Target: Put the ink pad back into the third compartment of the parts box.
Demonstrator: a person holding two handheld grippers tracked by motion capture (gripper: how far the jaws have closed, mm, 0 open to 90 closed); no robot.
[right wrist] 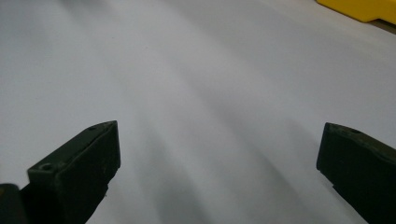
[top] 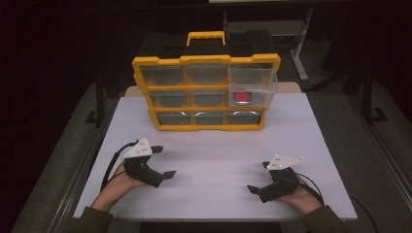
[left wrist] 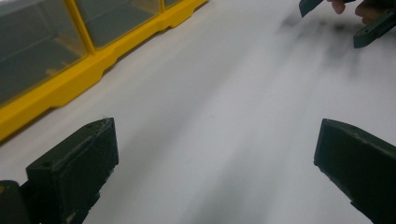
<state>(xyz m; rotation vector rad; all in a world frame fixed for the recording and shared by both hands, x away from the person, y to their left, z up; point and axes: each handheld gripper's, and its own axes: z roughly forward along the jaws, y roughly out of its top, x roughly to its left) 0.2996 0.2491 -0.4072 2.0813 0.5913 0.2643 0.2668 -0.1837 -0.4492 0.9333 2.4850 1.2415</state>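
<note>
Both tongs rest on white worktop (top: 214,145), jaws apart: left tongs (top: 163,161), right tongs (top: 258,176). Yellow organizer (top: 206,92) stands behind; top-right drawer (top: 252,80) pulled out.

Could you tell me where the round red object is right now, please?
In the high view, the round red object sits in the clear drawer pulled out at the right of the yellow organiser, at the white table's far side.

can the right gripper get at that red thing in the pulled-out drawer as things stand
Probably yes. The right gripper is open and empty, with bare table between it and the organizer. The clear drawer is pulled out above the red object, which may crowd the approach.
</note>
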